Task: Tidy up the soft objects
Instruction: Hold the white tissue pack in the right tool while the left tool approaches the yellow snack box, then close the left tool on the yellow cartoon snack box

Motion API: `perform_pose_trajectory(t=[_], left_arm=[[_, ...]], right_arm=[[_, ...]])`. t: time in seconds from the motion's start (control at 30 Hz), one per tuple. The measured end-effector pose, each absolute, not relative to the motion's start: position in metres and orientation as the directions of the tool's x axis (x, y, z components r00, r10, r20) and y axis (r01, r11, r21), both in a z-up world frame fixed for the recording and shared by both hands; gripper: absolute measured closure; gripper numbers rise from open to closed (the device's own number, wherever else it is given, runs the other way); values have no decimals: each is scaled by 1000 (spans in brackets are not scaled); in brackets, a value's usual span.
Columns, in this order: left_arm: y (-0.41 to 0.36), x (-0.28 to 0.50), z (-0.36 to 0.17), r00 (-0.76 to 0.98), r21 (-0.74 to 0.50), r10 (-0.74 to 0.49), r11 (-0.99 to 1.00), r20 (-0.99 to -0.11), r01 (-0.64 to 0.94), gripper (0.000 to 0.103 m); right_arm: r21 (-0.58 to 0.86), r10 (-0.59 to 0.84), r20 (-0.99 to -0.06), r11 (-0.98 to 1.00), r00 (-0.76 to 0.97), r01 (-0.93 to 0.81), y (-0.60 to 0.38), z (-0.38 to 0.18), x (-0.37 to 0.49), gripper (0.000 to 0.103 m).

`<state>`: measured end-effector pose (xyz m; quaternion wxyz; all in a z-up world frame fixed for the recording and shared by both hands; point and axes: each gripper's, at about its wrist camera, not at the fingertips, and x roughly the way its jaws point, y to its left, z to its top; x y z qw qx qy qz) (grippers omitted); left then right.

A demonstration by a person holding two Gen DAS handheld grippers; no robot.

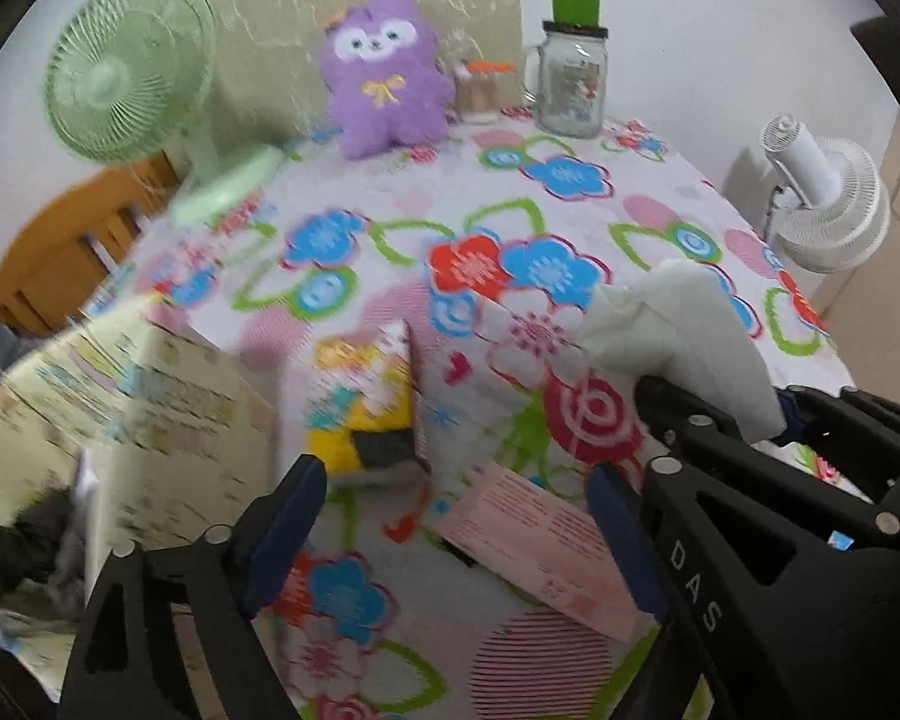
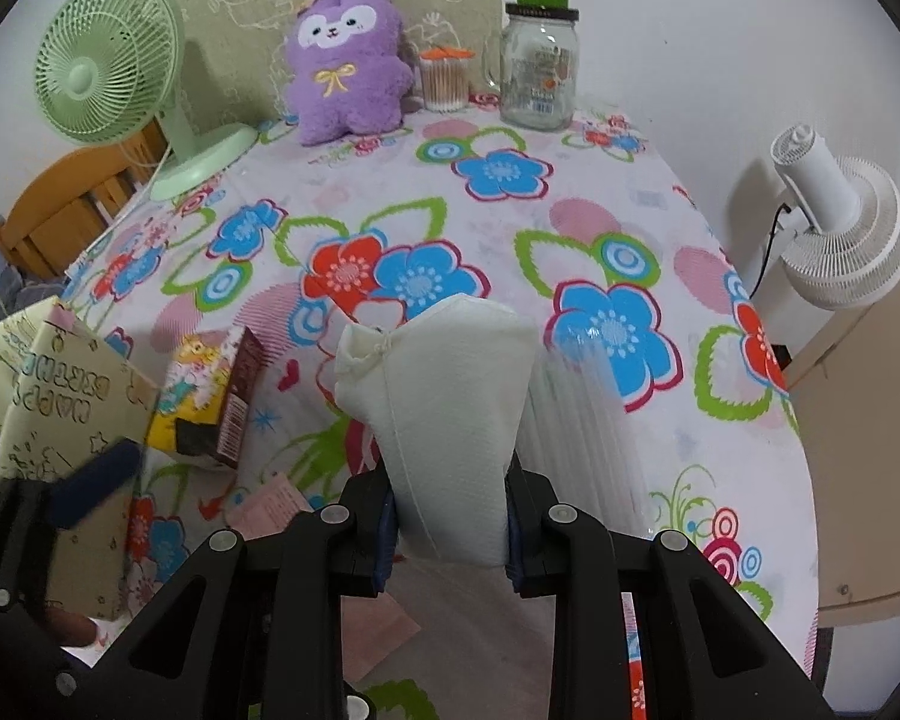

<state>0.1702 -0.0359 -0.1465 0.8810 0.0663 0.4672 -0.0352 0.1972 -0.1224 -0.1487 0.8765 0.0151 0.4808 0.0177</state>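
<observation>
1. At the far left of the left wrist view, a cream gift bag (image 1: 150,414) is seen badly smeared by motion blur; its print cannot be read there, and dark contents at its lower edge cannot be identified.
2. In the right wrist view the same bag (image 2: 60,396) is partly covered by the left gripper (image 2: 84,486), of which only one blue-padded finger is clearly shown.
3. A green desk fan (image 2: 111,60) is set at the table's back left corner, with a wooden chair (image 2: 60,204) cut off behind it.
4. A small printed carton (image 2: 210,399) is found just right of the bag, on the flowered tablecloth (image 2: 510,228).
5. The left gripper (image 1: 456,516) is held wide apart, with nothing between its fingers; a pink leaflet (image 1: 540,546) lies on the cloth beneath them.
6. A purple plush toy (image 2: 345,60) is propped at the back centre.
7. The white folded cloth (image 2: 444,420) is pinched upright in the right gripper (image 2: 450,531); its lower end is hidden between the jaws.
8. A glass jar (image 2: 537,75) stands at the back right.
</observation>
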Motion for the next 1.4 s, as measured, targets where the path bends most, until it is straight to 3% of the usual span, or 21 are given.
perform_pose_trajectory(t=[0.77, 1.03, 1.1, 1.17, 1.23, 1.4], left_arm=[[-19, 222, -168, 519, 19, -51, 991, -853, 130, 12], [-16, 223, -166, 519, 25, -37, 993, -854, 112, 18], [-16, 223, -164, 520, 65, 2, 993, -854, 102, 16], [-13, 223, -166, 523, 119, 67, 991, -849, 65, 5], [-9, 227, -171, 507, 145, 106, 989, -855, 37, 4], [-1, 230, -181, 469, 68, 50, 997, -882, 22, 15]], right_arm=[[19, 27, -855, 1000, 519, -21, -107, -169, 249, 73], [31, 45, -851, 999, 523, -35, -104, -167, 251, 73], [26, 44, -852, 999, 522, -42, -101, -168, 252, 73], [23, 44, -855, 999, 517, -47, -99, -171, 252, 73], [32, 57, -855, 998, 515, -59, -97, -172, 252, 73], [41, 72, -855, 997, 514, -72, -96, -172, 251, 73]])
